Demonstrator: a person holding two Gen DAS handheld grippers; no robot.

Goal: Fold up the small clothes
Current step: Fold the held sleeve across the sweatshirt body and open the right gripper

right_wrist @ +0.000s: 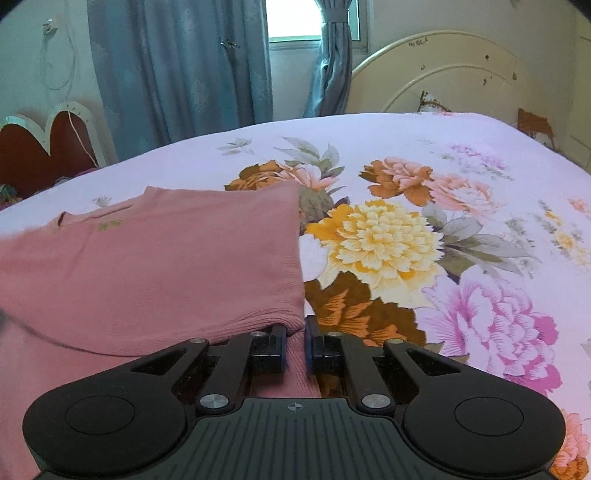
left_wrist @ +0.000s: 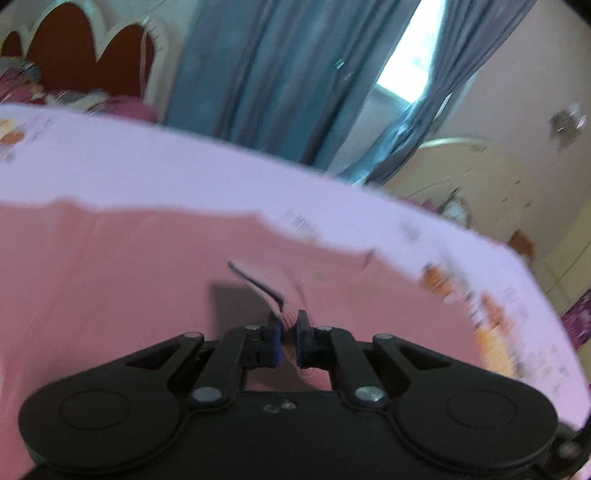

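Observation:
A pink knit garment (right_wrist: 155, 258) lies spread on the flowered bed sheet (right_wrist: 424, 155), its right side folded over. In the right wrist view my right gripper (right_wrist: 294, 349) is shut on the ribbed hem at the garment's near right corner, pink cloth showing between the pads. The left wrist view is blurred. There the same pink garment (left_wrist: 129, 266) fills the lower half, and my left gripper (left_wrist: 288, 339) is shut on a bunched, ribbed fold of it that lifts off the flat cloth.
Blue curtains (right_wrist: 177, 66) and a window (right_wrist: 295, 18) stand behind the bed. A cream headboard (right_wrist: 443, 70) rises at the far right, a red and white scalloped headboard (right_wrist: 40, 147) at the left. Bare flowered sheet lies to the right of the garment.

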